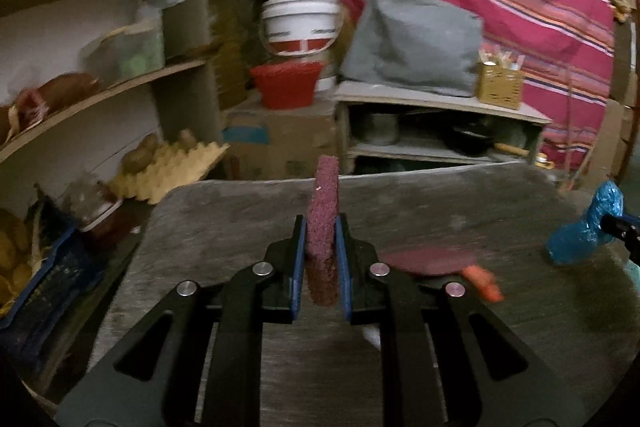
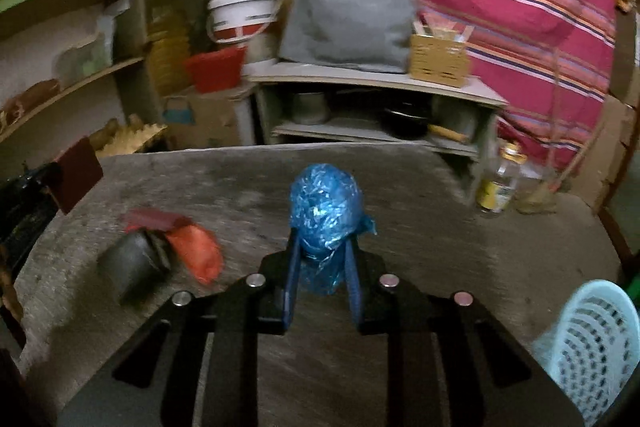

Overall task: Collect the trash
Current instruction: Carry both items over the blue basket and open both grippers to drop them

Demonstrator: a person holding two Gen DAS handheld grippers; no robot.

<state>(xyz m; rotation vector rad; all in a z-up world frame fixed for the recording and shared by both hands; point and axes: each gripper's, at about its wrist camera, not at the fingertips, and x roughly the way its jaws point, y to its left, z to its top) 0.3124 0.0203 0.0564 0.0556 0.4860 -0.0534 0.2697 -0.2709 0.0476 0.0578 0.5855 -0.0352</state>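
Observation:
My left gripper [image 1: 321, 227] is shut on a maroon scouring pad [image 1: 322, 211], held upright above the grey table [image 1: 240, 211]. My right gripper [image 2: 322, 239] is shut on a crumpled blue plastic bag [image 2: 324, 203], also held above the table [image 2: 420, 227]. The bag shows at the right edge of the left wrist view [image 1: 588, 231]; the pad shows at the left of the right wrist view [image 2: 78, 175]. On the table lie another maroon pad [image 2: 154, 219], an orange wrapper [image 2: 198, 251] and a dark roll [image 2: 132, 265]. A light blue perforated basket [image 2: 592, 343] stands at the table's right front.
A glass bottle with a yellow label [image 2: 498, 183] stands at the table's far right. Shelves with egg trays [image 1: 172, 167] and a jar [image 1: 100, 211] flank the left. Behind are a low shelf [image 2: 376, 107], buckets [image 2: 240, 11] and a striped cloth [image 2: 520, 7].

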